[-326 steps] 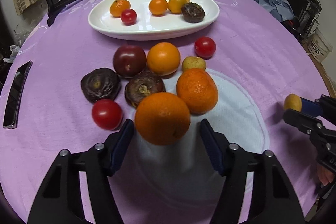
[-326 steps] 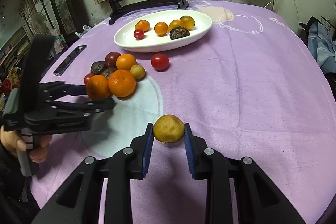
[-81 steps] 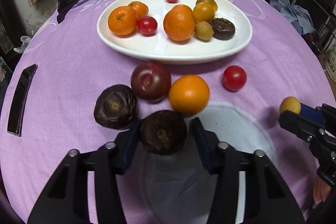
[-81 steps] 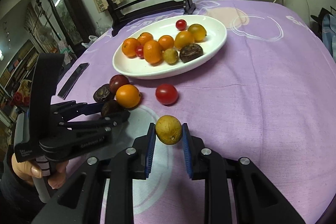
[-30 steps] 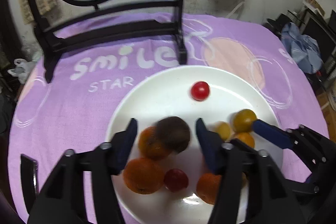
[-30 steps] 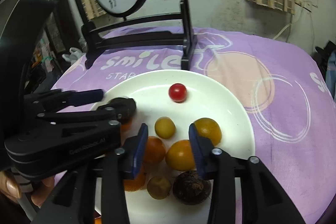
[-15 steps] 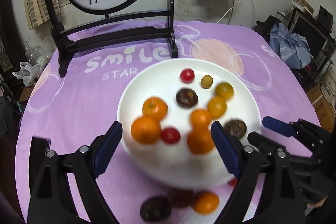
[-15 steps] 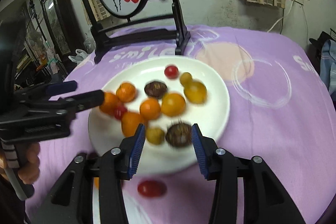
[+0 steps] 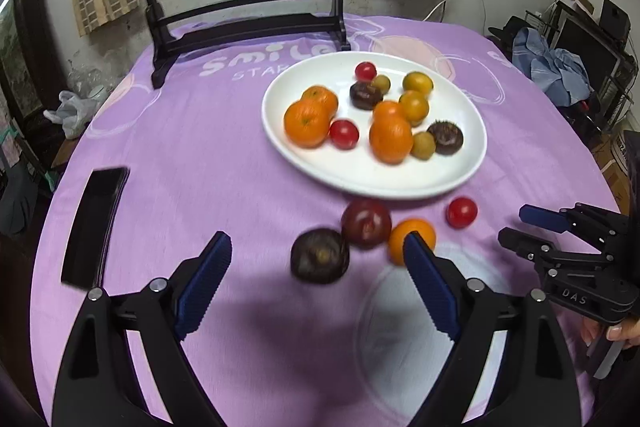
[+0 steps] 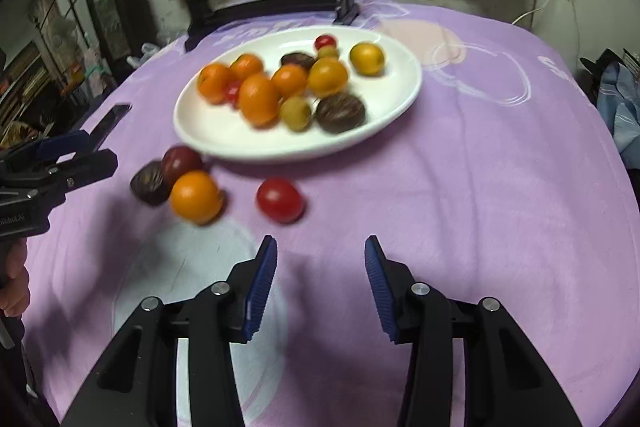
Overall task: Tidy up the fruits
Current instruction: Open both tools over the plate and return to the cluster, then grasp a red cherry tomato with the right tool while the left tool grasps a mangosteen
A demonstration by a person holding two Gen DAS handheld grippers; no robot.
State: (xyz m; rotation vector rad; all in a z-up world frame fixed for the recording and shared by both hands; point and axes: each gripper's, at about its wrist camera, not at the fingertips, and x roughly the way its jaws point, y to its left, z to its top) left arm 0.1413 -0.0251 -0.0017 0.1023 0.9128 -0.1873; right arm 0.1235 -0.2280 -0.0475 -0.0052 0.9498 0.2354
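Both tongs spread wide, nothing in them. Left gripper [image 9: 316, 267] hangs low over the cloth [image 9: 208, 155], lined up on the dark fruit [image 9: 319, 255]. Right gripper [image 10: 318, 277] faces the red tomato [image 10: 279, 200].

Four fruits left off the plate [image 9: 360, 179]: dark fruit, plum [image 9: 366, 223], orange [image 9: 412, 239], tomato, all just beside the plate's near rim. Rest already on the plate (frames blurry, so exact touching is hard to call).

Likely next step: left takes the dark fruit. It sits tight against the plum, so bring the fingers in from the sides and close on the widest part, or the plum gets nudged. The tomato stands apart, easy pick for the right.

Room: open cloth on both sides. Plate centre is crowded; bare strip along its near edge looks best for dropping. Black slab [image 9: 94, 223] at left is well apart. Grippers are near each other, so stagger the reaches.
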